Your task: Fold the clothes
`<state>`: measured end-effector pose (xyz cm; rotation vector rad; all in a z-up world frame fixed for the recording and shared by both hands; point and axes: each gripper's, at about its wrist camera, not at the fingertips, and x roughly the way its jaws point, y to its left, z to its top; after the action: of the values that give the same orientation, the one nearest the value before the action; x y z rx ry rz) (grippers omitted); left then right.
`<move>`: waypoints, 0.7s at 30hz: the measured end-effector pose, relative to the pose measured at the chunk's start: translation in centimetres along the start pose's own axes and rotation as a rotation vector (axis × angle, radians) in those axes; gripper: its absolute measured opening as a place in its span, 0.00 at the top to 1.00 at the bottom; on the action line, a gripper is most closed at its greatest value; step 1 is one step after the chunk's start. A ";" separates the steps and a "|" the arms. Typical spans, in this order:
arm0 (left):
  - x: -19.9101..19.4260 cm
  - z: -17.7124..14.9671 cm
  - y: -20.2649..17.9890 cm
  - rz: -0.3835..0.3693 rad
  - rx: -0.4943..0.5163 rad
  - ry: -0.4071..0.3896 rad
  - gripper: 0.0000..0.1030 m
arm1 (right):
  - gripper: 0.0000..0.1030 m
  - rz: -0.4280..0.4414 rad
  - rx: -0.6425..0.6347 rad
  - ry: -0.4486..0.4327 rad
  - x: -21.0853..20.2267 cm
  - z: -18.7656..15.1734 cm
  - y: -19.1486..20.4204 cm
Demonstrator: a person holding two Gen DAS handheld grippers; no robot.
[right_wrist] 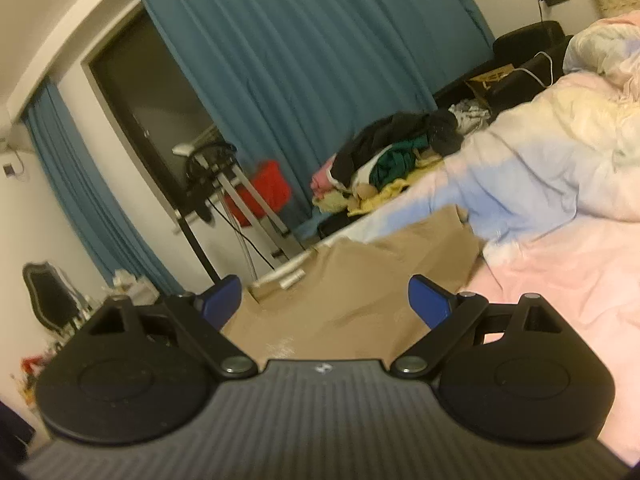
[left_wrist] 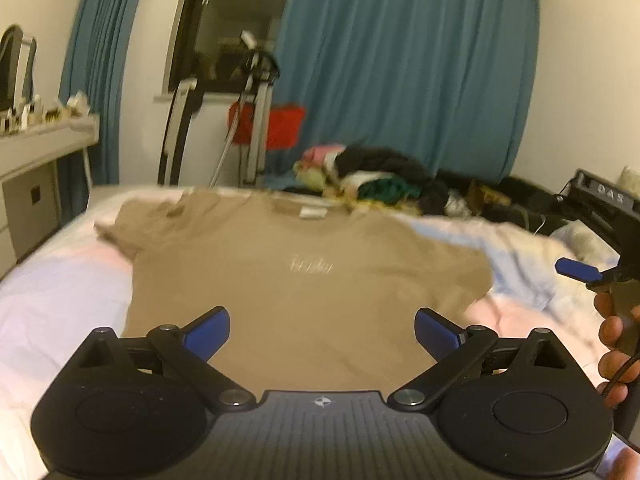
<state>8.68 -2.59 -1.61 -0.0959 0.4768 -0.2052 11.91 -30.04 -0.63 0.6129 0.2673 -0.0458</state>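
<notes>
Bed [left_wrist: 52, 300] fills the lower half of both views, covered by a pastel duvet [right_wrist: 552, 264] in pink, pale blue and cream, bunched up toward the right. Teal curtains [left_wrist: 400, 72] hang across the far wall beside a dark window [left_wrist: 240, 20]. Tan T-shirt [left_wrist: 304, 280] lies spread flat on the duvet, front up, collar toward the far edge of the bed, faint pale print at the chest, one sleeve rumpled at far left; in the right wrist view its right side [right_wrist: 360, 280] runs up against the bunched duvet. Heap of unfolded clothes [left_wrist: 372, 176], black, green, pink and yellow, sits at the far edge of the bed beyond the shirt. Red item [left_wrist: 280, 124] hangs on a metal stand by the window. Left gripper [left_wrist: 322, 330] is over the near hem of the shirt, jaws spread wide, nothing between the blue pads. Right gripper [right_wrist: 325, 300] is also spread wide and empty, above the shirt's right part; in the left wrist view one blue finger [left_wrist: 578, 270] shows at right, with the hand [left_wrist: 614, 344] gripping its handle.
</notes>
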 end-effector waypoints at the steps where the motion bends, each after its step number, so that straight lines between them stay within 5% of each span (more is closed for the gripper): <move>1: 0.5 -0.3 0.4 0.005 -0.004 0.013 0.03 | 0.10 -0.004 -0.004 0.009 0.8 -0.6 -0.9; 10: 2.0 0.4 1.4 0.018 -0.029 -0.004 0.01 | 0.10 -0.023 0.182 0.043 7.0 -3.5 -8.3; 21: 6.1 0.4 2.3 0.045 -0.068 0.135 0.01 | 0.10 0.015 0.457 0.051 16.8 -2.0 -15.3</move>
<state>14.60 -1.64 -4.32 -0.1380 0.6201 -0.1514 25.82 -40.80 -15.18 1.0716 0.3036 -0.0780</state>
